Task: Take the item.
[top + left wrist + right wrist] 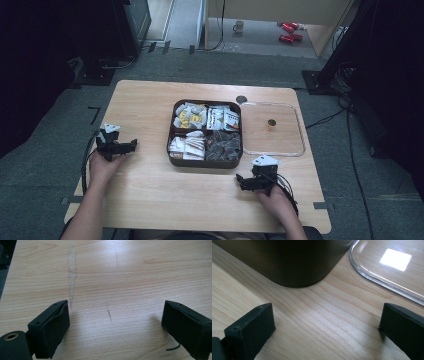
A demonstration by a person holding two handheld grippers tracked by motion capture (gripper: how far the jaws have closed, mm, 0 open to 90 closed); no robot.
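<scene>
Two tools, one per hand. One brown box [172, 157] with four compartments, one clear lid [299, 131], one desk [150, 190].

Left tool [131, 145] sits on the desk's left side, well apart from the box; in the left gripper view its jaws stand wide apart over bare wood [112, 285], nothing between them. Right tool [242, 181] rests near the desk's front edge, just below the box's right front corner; in the right gripper view its jaws are also spread wide, with empty wood between, the box's dark rounded corner [294, 267] and the lid's curved rim [372, 277] just ahead.

The box is dark brown, squarish with rounded corners, lid off, standing at the desk's centre with its sides roughly parallel to the desk edges. No clear long axis; the open top faces up. Four compartments: the back left holds yellow-and-white sachets [189, 116], the back right white packets with red and black print [223, 119], the front left pale sachets [186, 146], the front right dark wrapped pieces [223, 145]. I cannot count the packets.

The lid lies flat just right of the box, nearly touching it, a transparent rounded square, with wood grain showing through.

On the floor beyond the desk are one mug [239, 26] and two red items [289, 31].
</scene>
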